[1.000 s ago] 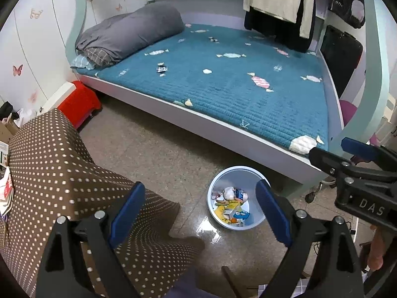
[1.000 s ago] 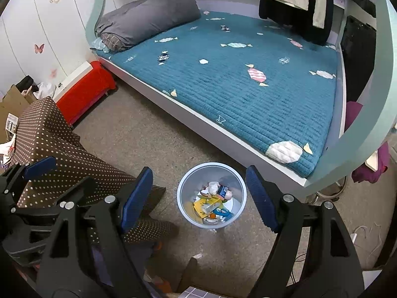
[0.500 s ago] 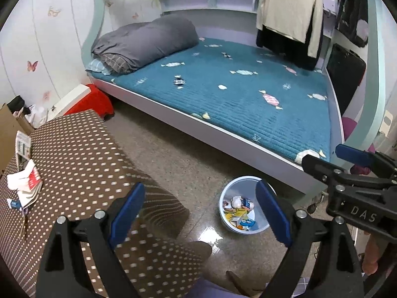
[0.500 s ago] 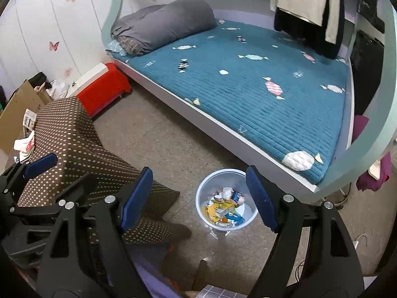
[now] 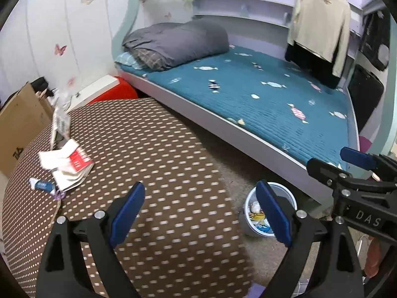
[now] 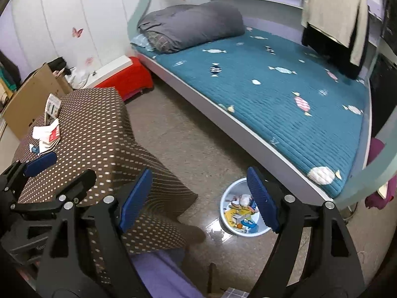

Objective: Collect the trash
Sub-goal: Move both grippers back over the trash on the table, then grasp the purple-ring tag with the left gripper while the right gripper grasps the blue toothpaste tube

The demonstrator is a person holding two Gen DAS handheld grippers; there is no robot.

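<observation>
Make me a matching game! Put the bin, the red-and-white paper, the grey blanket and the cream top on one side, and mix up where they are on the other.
Things:
1. bin
2. red-and-white paper
3. grey blanket
4. cream top

Places:
A. hanging over the bed's far end
B. on the floor beside the bed
C. on the dotted tablecloth
D. on the bed's near-wall end

Pairs: 1-B, 2-C, 3-D, 4-A

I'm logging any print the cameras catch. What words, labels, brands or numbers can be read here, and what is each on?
"DAS": white letters on the black body of the right tongs, cut off at the picture's edge.
Red and white papers on the dotted tablecloth: print too blurred.
Cardboard box: dark mark, unreadable.
Wrappers in the bin: too small.
</observation>
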